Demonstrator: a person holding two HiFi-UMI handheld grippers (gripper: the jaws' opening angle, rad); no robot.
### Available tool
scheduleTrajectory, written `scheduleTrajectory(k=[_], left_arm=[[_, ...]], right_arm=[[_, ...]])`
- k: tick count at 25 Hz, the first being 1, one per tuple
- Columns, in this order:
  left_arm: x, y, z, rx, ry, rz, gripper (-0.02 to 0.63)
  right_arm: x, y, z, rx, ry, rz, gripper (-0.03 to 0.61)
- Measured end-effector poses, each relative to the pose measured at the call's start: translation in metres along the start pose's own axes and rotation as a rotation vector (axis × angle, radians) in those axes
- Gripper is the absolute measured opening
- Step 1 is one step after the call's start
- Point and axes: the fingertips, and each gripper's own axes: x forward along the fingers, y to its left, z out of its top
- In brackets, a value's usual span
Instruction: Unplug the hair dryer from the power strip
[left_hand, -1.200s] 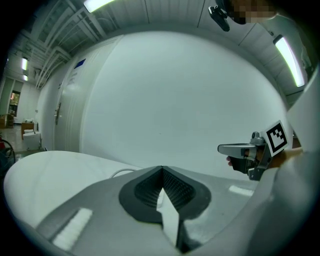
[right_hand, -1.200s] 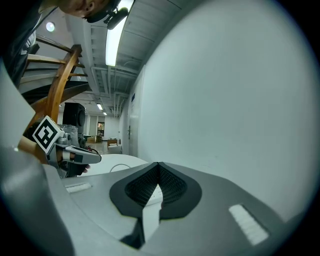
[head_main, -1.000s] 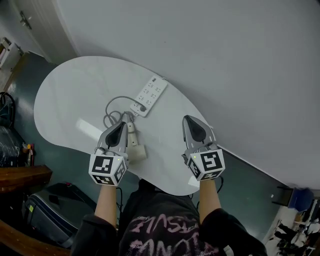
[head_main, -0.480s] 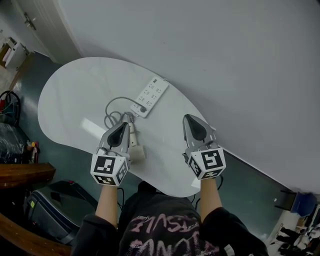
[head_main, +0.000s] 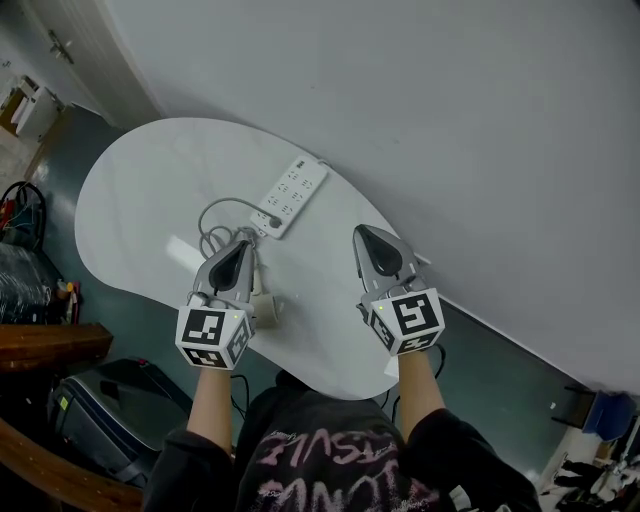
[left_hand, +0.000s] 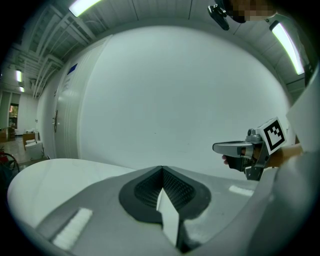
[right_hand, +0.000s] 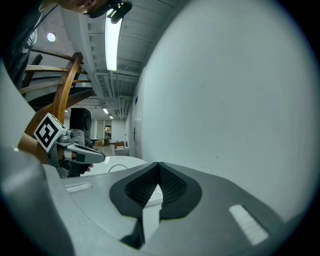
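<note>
hair dryer (head_main: 266, 309) partly hidden, plug (head_main: 274, 222) tiny

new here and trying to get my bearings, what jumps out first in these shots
The two marker-cubed grippers dominate the head view: the left gripper and right gripper hover side by side over the near part of the white oval table, jaws together and empty. Beyond them a white power strip lies toward the wall with a grey cable's plug in its near end. The pale hair dryer peeks out beside the left gripper.

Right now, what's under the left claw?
The cream plastic hair dryer lies on the white table beneath the left claw; only its end shows, the rest is covered. Its grey cord coils ahead.
</note>
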Motion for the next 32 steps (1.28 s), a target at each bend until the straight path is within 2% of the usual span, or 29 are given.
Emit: scheduleTrajectory(k=[14,32], left_arm=[[0.027,0.0,-0.011,0.004,0.053,0.018,0.002],[0.053,0.016,-0.056,-0.02,0.143,0.026,0.002]], right_arm=[[0.029,-0.01,-0.017,0.021,0.029,0.069,0.013],[0.06,-0.01,-0.054,0.073,0.083,0.112,0.012]])
